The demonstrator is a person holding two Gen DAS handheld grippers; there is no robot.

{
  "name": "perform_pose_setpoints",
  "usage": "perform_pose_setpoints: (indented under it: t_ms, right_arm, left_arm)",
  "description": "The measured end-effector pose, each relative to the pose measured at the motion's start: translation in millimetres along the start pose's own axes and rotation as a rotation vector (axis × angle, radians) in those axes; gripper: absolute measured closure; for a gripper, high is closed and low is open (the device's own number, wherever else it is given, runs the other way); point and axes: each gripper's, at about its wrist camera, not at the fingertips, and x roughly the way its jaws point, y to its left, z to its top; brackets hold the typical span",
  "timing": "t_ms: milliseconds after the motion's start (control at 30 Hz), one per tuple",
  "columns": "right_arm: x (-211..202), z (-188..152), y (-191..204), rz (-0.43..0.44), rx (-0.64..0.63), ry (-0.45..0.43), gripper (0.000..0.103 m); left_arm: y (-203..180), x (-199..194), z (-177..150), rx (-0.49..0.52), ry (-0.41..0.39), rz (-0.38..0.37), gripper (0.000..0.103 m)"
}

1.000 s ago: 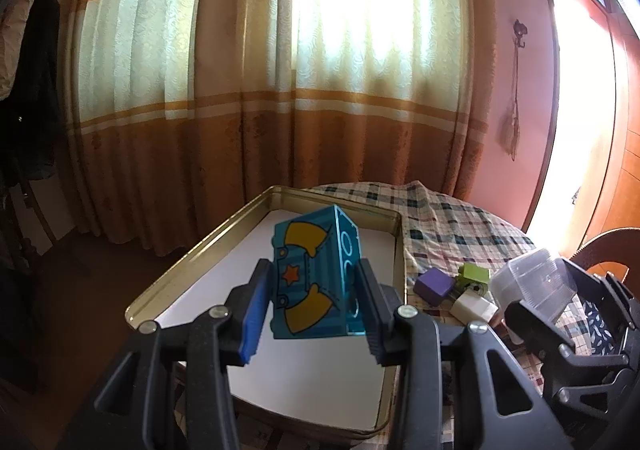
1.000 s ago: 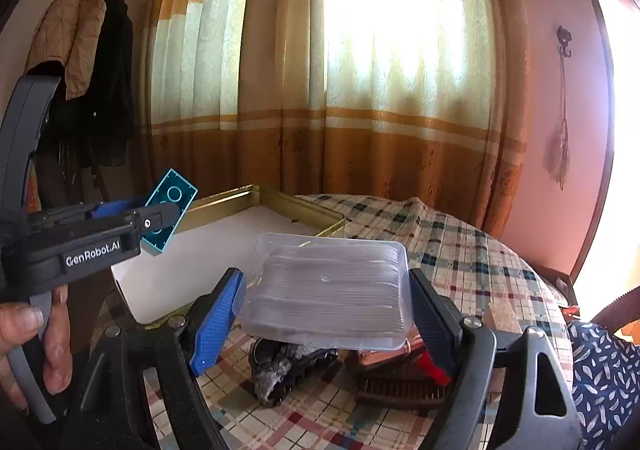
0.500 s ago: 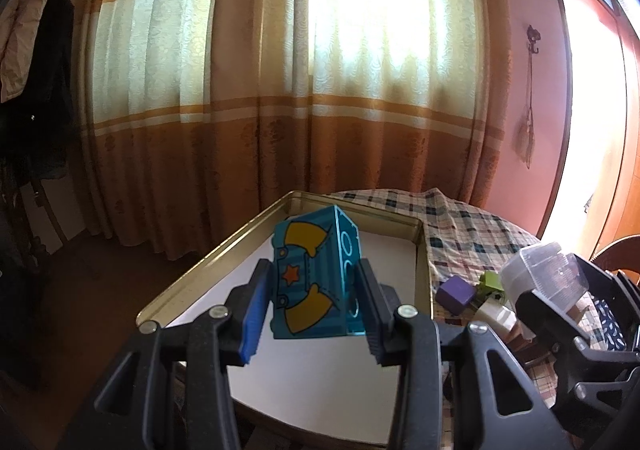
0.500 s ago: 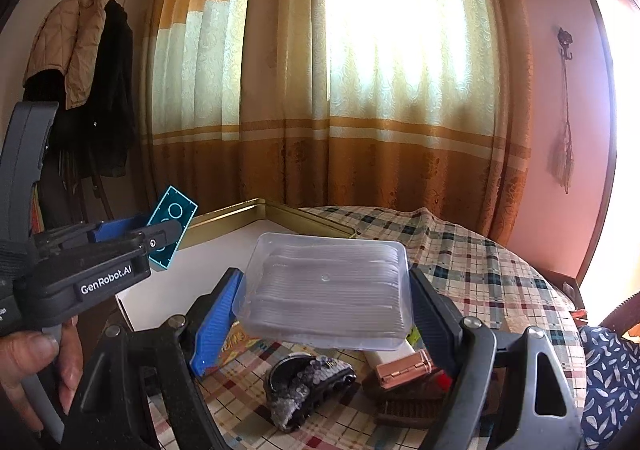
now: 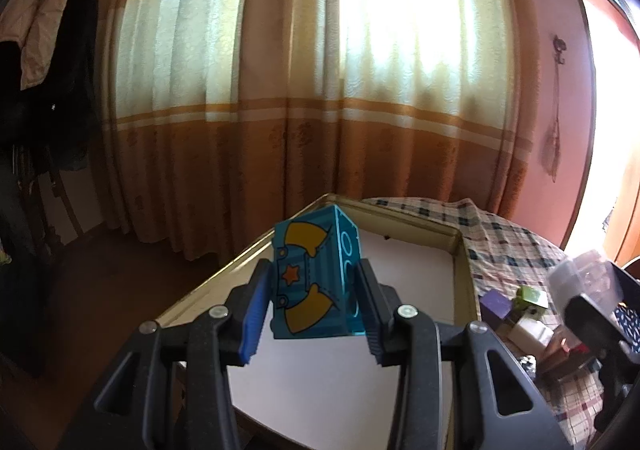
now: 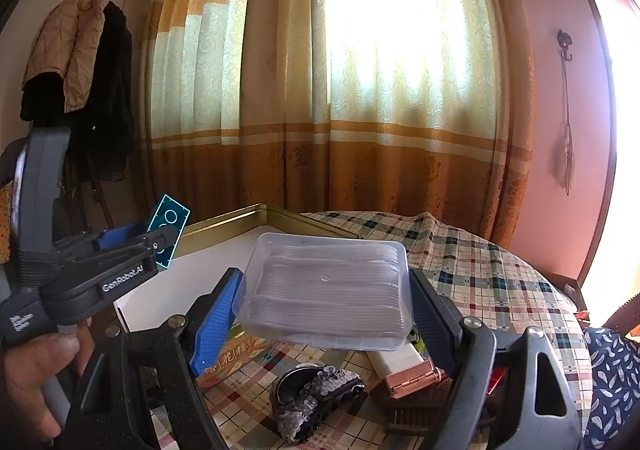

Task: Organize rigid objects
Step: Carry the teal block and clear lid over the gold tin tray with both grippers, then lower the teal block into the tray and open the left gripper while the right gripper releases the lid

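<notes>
Peeking below container [image 6: 326, 292]: purse [image 6: 316, 396].

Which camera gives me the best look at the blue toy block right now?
The left wrist view: the blue toy block sits centred in the left claw, printed face and studded side visible, above the tray. The right wrist view shows only its studded face edge-on at far left.

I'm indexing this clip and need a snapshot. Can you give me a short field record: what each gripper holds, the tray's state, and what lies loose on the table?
left gripper: shut on teal toy block, held above the tray
right gripper: shut on clear plastic container
tray: gold rim, white floor, nothing visible inside
table: checked cloth
loose items: purple block, green block, copper-coloured box
</notes>
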Motion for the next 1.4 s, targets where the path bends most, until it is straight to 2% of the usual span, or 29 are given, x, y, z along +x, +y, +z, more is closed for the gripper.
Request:
perform_pose_setpoints:
  t_ms: [433,567,767,967,1100,1233,1400]
  right_arm:
    - [14.1,1.9,11.9,0.020,-0.022,0.024,0.020]
    - [27.4,5.8,18.6,0.039,-0.047,0.075,0.020]
    - [57.5,28.3,24.2,0.057,-0.052,0.126,0.020]
    - [95.9,42.2,37.2,0.073,-0.113,0.186,0.020]
    - [118.7,44.0,40.2,0.091,-0.128,0.244,0.020]
    - [139.8,37.6,44.2,0.082,-0.154,0.318,0.020]
    - [149.8,33.0,46.3,0.093,-0.144,0.368,0.020]
  left_arm:
    - [4.0,5.2,4.7,-0.009,0.001,-0.003,0.062]
    - [3.6,10.0,13.1,0.014,0.011,-0.002,0.062]
    - [11.1,27.8,30.4,0.025,0.097,-0.008,0.062]
    - [16.6,45.6,42.7,0.039,0.178,-0.012,0.062]
    - [12.8,57.2,47.3,0.112,0.221,0.008,0.062]
    - [7.1,80.2,45.2,0.174,0.314,-0.008,0.062]
    - [-5.0,96.5,42.0,0.260,0.373,-0.005,0.062]
